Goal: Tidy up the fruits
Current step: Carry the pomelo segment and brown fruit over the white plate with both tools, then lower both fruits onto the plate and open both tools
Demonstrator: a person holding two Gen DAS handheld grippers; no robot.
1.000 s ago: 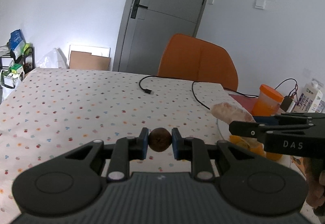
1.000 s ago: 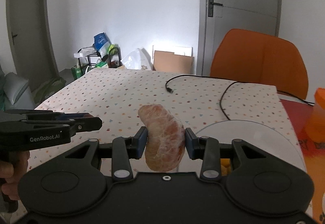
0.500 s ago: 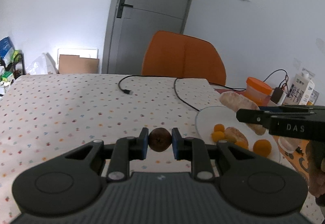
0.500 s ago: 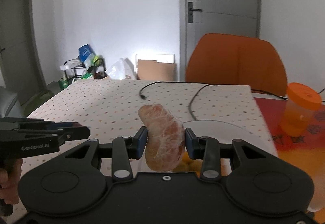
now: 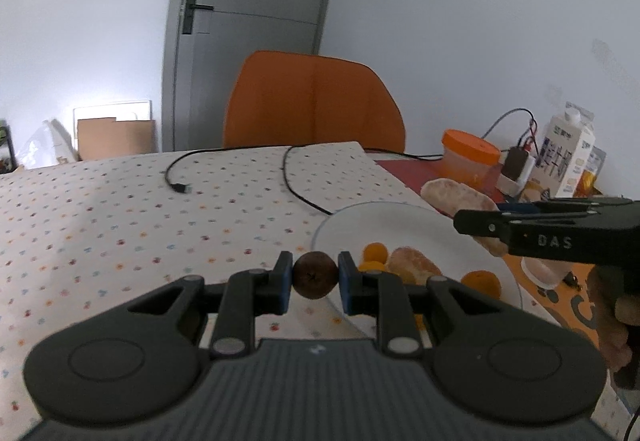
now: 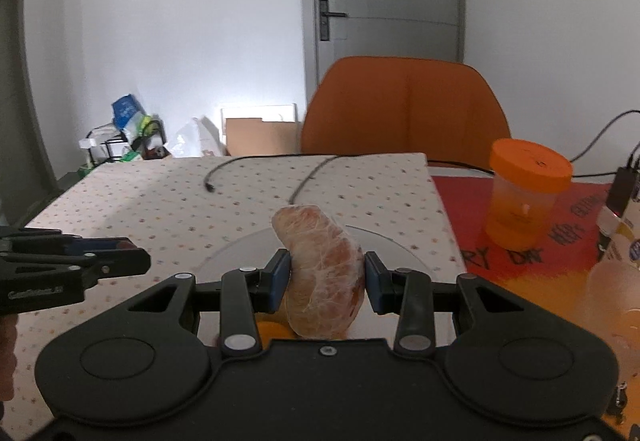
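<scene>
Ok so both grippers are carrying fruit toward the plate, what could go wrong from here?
1. The left gripper pinches the small round brown fruit only at its sides; it might slip and roll off the table.
2. The peeled citrus segment in the right gripper looks soft and could get crushed.
3. The plate already holds several pieces, so a drop may knock a small orange fruit near the rim.

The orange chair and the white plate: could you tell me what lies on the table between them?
In the left wrist view, a black cable lies on the dotted tablecloth between the orange chair and the white plate.
</scene>
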